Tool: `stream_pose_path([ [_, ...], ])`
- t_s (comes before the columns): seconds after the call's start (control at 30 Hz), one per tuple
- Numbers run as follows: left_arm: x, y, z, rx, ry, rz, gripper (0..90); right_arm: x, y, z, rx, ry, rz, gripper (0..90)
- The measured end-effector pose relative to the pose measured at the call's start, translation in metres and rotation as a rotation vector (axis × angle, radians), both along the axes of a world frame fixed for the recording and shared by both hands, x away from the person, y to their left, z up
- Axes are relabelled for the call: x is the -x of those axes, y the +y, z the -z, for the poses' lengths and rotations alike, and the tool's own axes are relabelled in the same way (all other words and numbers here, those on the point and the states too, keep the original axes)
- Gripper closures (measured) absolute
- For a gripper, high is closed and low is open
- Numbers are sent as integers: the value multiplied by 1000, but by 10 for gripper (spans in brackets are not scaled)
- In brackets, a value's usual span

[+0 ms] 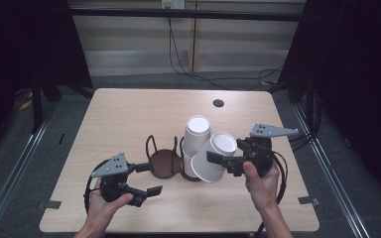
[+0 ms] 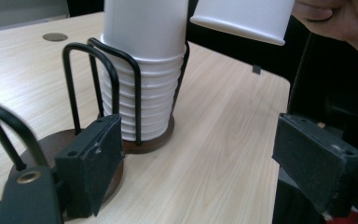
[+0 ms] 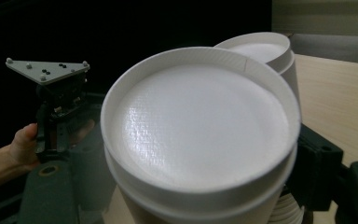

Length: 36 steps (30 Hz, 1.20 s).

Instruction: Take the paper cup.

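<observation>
A stack of white paper cups [image 1: 197, 136] stands upside down in the right slot of a black wire cup holder [image 1: 163, 163] on brown round bases. The left slot is empty. My right gripper [image 1: 222, 161] is shut on a single white paper cup [image 1: 213, 159], held tilted just right of the stack, its bottom [image 3: 196, 126] facing the camera. My left gripper [image 1: 148, 179] is open at the holder's near left side, one pad [image 2: 91, 163] beside the brown base, with bare table between its jaws. In the left gripper view the stack [image 2: 142, 70] sits inside the wire loops and the held cup [image 2: 242, 16] hangs above.
The light wooden table [image 1: 129, 114] has a small dark round hole [image 1: 218, 103] near its far edge. Dark curtains flank both sides, and cables lie on the floor behind. Bare tabletop stretches left of and beyond the holder.
</observation>
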<state>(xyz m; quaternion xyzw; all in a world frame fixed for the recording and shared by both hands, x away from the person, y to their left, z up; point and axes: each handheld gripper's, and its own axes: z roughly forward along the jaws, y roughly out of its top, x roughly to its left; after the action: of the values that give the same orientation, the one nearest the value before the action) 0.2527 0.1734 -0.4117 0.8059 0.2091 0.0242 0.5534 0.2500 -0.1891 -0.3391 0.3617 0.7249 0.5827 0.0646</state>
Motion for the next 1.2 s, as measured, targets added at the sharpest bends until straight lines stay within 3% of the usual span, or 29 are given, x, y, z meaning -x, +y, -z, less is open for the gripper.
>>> stream_pose_path([
  [0.13, 2, -8, -5, 21, -15, 13, 161, 1, 6, 7, -19, 4, -22, 234],
  [0.23, 1, -12, -6, 14, -6, 16, 162, 1, 11, 13, -12, 18, -39, 234],
  [0.43, 4, -17, -8, 58, -27, 16, 162, 0, 21, 19, 5, 33, -67, 234],
  [0.7, 9, -20, -1, 37, -28, 33, 160, -2, 36, 30, 7, 55, -113, 234],
  [0.93, 9, -28, 7, 31, -2, 69, 160, -2, 41, 34, 8, 65, -124, 234],
  [1.0, 9, -27, 9, 46, 5, 69, 160, -4, 44, 39, 3, 77, -131, 234],
  [1.2, 9, -31, 12, 26, 2, 68, 160, -7, 53, 43, -1, 87, -150, 235],
])
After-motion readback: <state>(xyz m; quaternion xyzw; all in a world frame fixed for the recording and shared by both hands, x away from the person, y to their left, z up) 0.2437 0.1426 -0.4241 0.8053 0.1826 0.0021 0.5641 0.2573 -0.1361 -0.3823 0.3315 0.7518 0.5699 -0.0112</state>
